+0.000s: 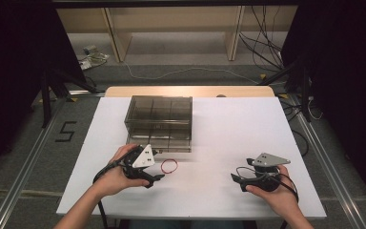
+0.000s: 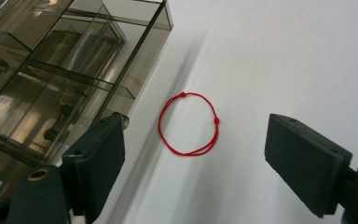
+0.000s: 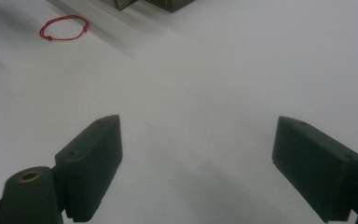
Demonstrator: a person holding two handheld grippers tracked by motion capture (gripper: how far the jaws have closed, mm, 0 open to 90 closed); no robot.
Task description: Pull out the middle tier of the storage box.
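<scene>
A thin red string loop (image 1: 162, 166) lies flat on the white table top (image 1: 228, 129), just in front of a smoky clear plastic drawer box (image 1: 159, 119). My left gripper (image 1: 156, 164) is open right beside the loop. In the left gripper view the loop (image 2: 160, 122) lies on the table between and just beyond the two spread jaws (image 2: 196, 129), with the box (image 2: 51, 70) at the left. My right gripper (image 1: 242, 170) is open and empty over bare table at the front right. In the right gripper view the loop (image 3: 85, 25) lies far off at the upper left.
The drawer box has several compartments, and its corner (image 3: 161, 3) shows at the top edge of the right gripper view. A wooden strip (image 1: 190, 90) borders the table's far edge. Cables and shelf legs lie on the floor beyond.
</scene>
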